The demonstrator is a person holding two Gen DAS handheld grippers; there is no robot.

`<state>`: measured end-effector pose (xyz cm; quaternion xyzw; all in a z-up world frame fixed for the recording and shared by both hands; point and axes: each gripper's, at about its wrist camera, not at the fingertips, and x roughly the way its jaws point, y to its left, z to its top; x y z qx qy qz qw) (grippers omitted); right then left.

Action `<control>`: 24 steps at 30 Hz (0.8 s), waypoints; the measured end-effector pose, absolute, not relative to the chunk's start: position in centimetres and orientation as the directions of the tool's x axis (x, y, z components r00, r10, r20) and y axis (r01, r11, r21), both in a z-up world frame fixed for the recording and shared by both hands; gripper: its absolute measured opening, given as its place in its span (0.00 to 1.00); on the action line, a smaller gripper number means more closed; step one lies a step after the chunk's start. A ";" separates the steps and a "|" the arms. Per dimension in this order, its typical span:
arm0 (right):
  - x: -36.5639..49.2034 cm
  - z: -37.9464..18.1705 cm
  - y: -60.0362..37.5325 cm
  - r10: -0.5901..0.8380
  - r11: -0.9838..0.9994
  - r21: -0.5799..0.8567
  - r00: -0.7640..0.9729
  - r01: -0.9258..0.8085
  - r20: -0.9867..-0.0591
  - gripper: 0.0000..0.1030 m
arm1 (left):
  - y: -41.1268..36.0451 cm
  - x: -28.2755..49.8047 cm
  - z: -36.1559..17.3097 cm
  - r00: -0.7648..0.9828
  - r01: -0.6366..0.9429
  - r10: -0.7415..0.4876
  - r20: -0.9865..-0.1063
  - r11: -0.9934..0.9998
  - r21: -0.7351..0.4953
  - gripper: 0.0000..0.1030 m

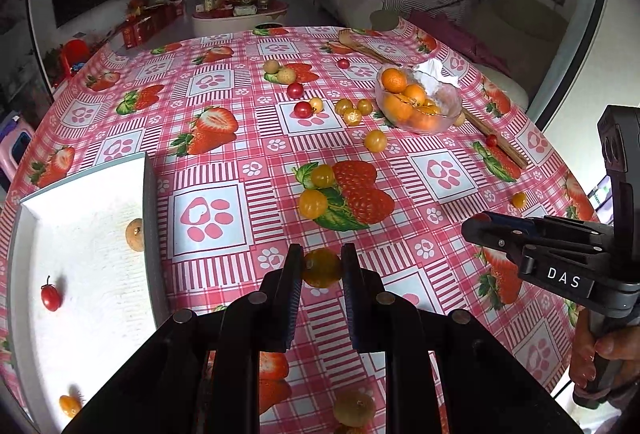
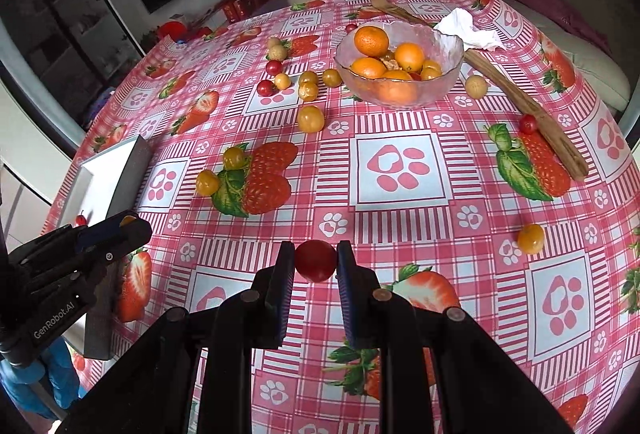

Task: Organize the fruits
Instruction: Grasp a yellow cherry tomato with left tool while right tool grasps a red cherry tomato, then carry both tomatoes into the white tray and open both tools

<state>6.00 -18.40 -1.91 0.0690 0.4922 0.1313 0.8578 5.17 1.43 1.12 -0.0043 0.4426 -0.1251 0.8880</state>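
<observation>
Left tongs (image 1: pixel 321 266): nearest our left camera, clenched on a yellow berry (image 1: pixel 322 268) that sits between the two pads, above the tabletop (image 1: pixel 248 138).
Right tongs (image 2: pixel 314 261): nearest our right camera, clenched on a red tomato (image 2: pixel 315 260), pads touching it on both sides.
White tray (image 1: pixel 86 170): at our left, on the tabletop edge; it holds a small red tomato with stem (image 1: pixel 51 296), a brownish round fruit (image 1: pixel 135 234) against its right wall, and an orange fruit (image 1: pixel 70 405) near its front.
Glass bowl (image 2: pixel 448 50): far side of the tabletop, filled with oranges (image 2: pixel 371 41).
Loose yellow berries: two (image 1: pixel 316 190) lie close together on the printed strawberry patch ahead of our left tongs; one (image 1: pixel 375 141) sits nearer the bowl; a cluster of three (image 1: pixel 353 110) lies just left of the bowl; one (image 2: pixel 531 239) lies alone to the right of our right tongs.
Loose red tomatoes: two (image 1: pixel 298 100) lie left of that cluster; one (image 2: pixel 528 124) touches the wooden stick (image 2: pixel 532 114).
Pale fruits (image 1: pixel 280 71): two sit together toward the far edge.
Tissue (image 2: pixel 468 28): crumpled, just behind the bowl.
Cloth: pink check with strawberries and paw prints.
</observation>
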 end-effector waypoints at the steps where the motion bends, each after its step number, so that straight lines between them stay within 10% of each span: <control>1: 5.9 -1.7 -18.2 0.293 0.956 0.246 0.482 -0.161 -0.826 0.22 | 1.8 5.0 1.3 0.581 0.215 -0.226 -0.782 0.969 -0.120 0.20; 24: 4.9 1.4 -3.7 0.414 0.886 0.262 0.399 -0.382 -0.818 0.22 | 16.8 0.7 0.9 0.637 -0.039 -0.088 -0.766 0.989 -0.146 0.20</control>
